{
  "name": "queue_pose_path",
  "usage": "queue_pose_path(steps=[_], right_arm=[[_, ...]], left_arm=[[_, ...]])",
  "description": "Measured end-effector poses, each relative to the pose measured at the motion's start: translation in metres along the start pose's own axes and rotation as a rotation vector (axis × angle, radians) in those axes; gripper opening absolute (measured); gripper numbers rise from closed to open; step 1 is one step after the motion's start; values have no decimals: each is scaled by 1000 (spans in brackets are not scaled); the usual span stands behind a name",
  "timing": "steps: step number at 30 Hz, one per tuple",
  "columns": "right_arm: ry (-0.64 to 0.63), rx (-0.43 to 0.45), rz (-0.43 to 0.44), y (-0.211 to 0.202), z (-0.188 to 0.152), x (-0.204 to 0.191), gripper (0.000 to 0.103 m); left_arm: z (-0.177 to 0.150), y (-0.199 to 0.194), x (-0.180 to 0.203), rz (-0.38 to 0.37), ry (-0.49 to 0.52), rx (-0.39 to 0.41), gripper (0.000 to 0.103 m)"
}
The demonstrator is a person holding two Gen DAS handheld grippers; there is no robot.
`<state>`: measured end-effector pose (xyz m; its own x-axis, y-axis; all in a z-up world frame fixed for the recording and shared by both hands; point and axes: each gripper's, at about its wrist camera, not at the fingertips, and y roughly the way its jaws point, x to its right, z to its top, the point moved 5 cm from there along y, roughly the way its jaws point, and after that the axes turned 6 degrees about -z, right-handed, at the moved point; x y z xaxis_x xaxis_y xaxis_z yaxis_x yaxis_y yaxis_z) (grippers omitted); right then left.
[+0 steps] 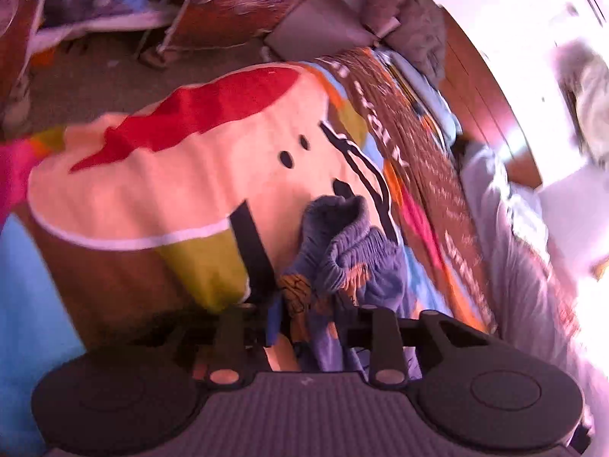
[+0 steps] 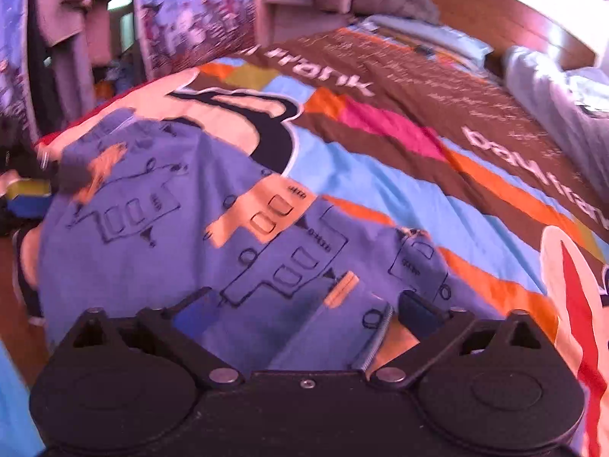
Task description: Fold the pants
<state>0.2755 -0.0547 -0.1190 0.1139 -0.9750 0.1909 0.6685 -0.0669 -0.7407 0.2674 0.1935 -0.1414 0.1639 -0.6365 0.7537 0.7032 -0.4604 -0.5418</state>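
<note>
My left gripper (image 1: 304, 304) has its jaws narrowed on the bunched waistband of the pants (image 2: 160, 205), which lie spread on the bed (image 2: 380, 190). The right gripper (image 2: 304, 304) hangs wide open over the cloth, gripping nothing. Light, limp, wrinkly cotton, I judge; take hems and waistband corners.

Bedspread (image 2: 380, 175): white lettering "frank", rest illegible

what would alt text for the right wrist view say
Blue pants printed with outlined and orange train shapes lie spread on a colourful striped bedspread. The right gripper sits low over them with its jaws wide apart, cloth between them.
</note>
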Motion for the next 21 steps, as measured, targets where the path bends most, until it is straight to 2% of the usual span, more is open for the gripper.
queue_pose_path(steps=[3,7,10,13,16,21], right_arm=[[13,20,-14,-10,2,3,99],[-15,64,-56,-42,-1,13,99],[-4,45,-109,-57,-14,26,100],[-37,10,-179,-53,-31,29,101],[7,-21,-163,-45,-37,31,101],[21,7,-153,-53,-35,32,101]], left_arm=[[1,0,-3,0,-19,6,24],[0,1,3,22,32,28,21],[1,2,6,33,52,33,20],[0,2,7,40,64,36,19],[-1,1,9,51,87,40,19],[-2,-1,11,60,106,43,19]])
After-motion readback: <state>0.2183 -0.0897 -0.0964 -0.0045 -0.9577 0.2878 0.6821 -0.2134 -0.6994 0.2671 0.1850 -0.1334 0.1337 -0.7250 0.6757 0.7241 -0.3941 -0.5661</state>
